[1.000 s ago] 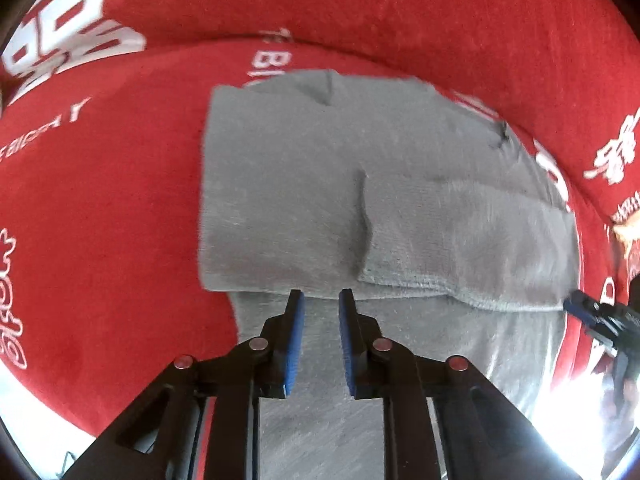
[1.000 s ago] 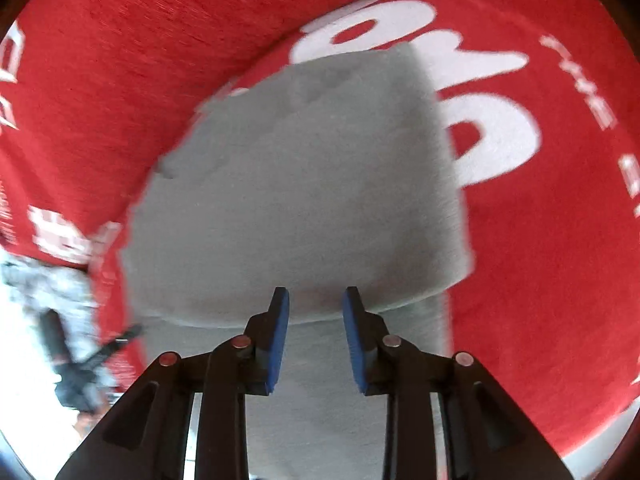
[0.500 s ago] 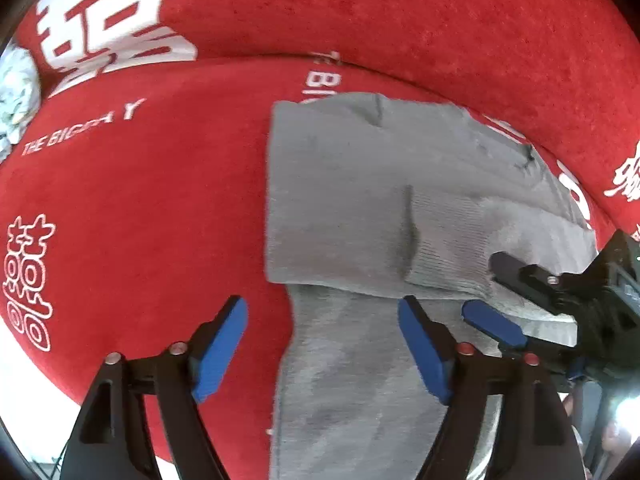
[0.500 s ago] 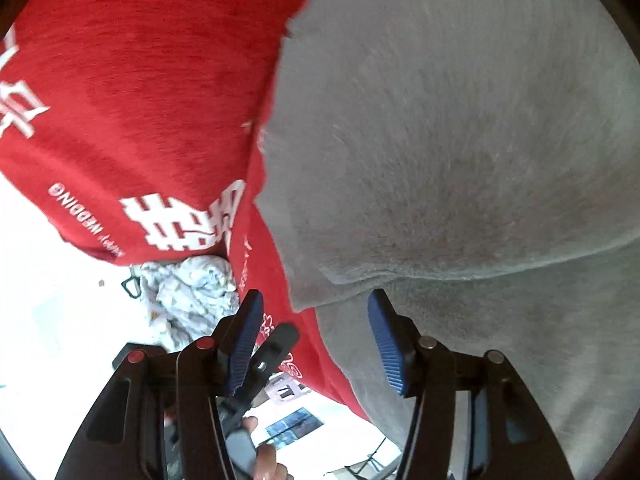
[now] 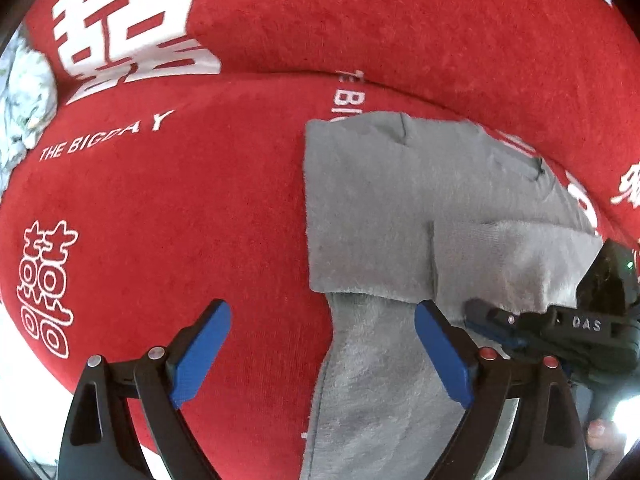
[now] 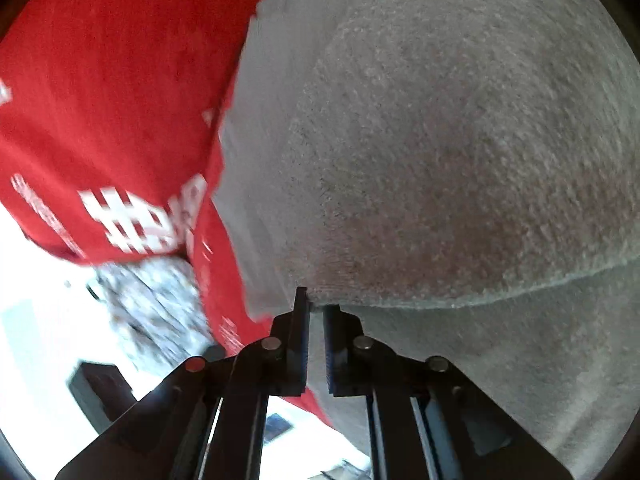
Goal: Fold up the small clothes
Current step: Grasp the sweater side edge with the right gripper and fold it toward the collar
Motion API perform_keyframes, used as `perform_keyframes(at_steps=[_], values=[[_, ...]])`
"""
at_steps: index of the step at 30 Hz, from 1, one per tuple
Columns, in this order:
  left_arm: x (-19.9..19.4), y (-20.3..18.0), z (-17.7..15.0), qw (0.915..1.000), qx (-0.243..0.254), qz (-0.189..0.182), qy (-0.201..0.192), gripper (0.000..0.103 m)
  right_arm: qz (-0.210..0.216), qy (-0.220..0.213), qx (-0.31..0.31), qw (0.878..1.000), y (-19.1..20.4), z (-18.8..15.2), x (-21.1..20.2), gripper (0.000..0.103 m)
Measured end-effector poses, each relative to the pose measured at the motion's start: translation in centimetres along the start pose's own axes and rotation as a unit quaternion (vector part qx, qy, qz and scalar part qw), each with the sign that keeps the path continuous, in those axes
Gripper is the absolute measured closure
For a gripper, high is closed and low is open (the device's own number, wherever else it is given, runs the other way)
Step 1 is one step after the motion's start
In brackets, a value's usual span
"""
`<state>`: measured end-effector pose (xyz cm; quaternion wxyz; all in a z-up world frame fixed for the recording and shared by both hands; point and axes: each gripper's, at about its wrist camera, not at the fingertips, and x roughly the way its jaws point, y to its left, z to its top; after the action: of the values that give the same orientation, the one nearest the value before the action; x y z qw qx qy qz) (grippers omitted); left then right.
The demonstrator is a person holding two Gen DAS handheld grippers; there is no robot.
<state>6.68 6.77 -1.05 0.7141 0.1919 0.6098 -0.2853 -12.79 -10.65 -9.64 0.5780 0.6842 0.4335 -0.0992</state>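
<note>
A grey garment (image 5: 380,208) lies on a red blanket, its upper part folded down over its lower part. The left gripper (image 5: 320,312) hovers over the garment's left edge, pointing almost straight down. Its jaws are opening wide and nothing is pressed between its blue pads (image 5: 200,352). The right gripper (image 5: 476,314) reaches in from the right to the fold's lower hem. In the right wrist view the right gripper (image 6: 316,312) is shut, its tips pinching the hem of the grey garment (image 6: 440,140).
The red blanket (image 5: 180,220) with white lettering covers a cushioned seat and its backrest. A crumpled white patterned cloth (image 5: 24,92) lies at the far left, and the same white patterned cloth (image 6: 152,304) shows below the blanket's edge. A person's fingertip (image 5: 600,436) shows behind the right gripper.
The left gripper has opened wide and shifted left off the garment's middle. The right gripper swung down to the fold's lower hem and closed there.
</note>
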Motion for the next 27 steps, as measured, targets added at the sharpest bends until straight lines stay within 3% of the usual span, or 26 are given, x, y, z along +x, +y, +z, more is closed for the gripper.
perform_keyframes(at_steps=[4,7,10,12,15,18,19,20,22,25,27], values=[[0.0,-0.6,-0.3,0.9999,0.004,-0.011,0.001,0.009,-0.033,0.010,-0.081,0.996,2.8,-0.6,-1.5,0.091],[0.3,-0.8,-0.3,0.9999,0.007,-0.008,0.006,0.009,-0.076,-0.035,-0.132,0.988,4.3,-0.5,-3.9,0.089],[0.9,-1.3,-0.5,0.9997,0.012,-0.001,0.023,0.009,-0.113,-0.061,-0.127,0.984,3.6,0.9,-5.0,0.089],[1.1,-1.7,-0.8,0.9995,0.016,0.001,0.029,0.009,-0.139,-0.049,-0.105,0.983,1.7,1.9,-4.7,0.089],[1.0,-2.3,-1.2,0.9992,0.025,0.006,0.031,0.009,-0.125,-0.034,-0.087,0.988,0.4,1.9,-5.0,0.091],[0.9,-2.9,-1.3,0.9990,0.031,0.011,0.032,0.009,-0.132,-0.038,-0.112,0.984,0.7,1.7,-6.4,0.090],[0.9,-3.0,-1.3,0.9989,0.031,0.012,0.033,0.009,-0.129,-0.040,-0.116,0.984,0.9,2.0,-6.8,0.083],[0.9,-3.2,-1.3,0.9989,0.030,0.013,0.034,0.009,-0.129,-0.044,-0.120,0.983,1.1,2.3,-7.1,0.068],[0.9,-3.5,-1.2,0.9990,0.026,0.015,0.033,0.009,-0.130,-0.060,-0.130,0.981,2.0,3.5,-7.7,0.056],[0.9,-4.0,-1.1,0.9991,0.024,0.013,0.031,0.009,-0.147,-0.051,-0.138,0.978,3.0,5.5,-6.4,0.059],[1.2,-4.4,-1.0,0.9989,0.026,0.016,0.036,0.009,-0.178,-0.054,-0.138,0.973,2.9,6.9,-5.5,0.074]])
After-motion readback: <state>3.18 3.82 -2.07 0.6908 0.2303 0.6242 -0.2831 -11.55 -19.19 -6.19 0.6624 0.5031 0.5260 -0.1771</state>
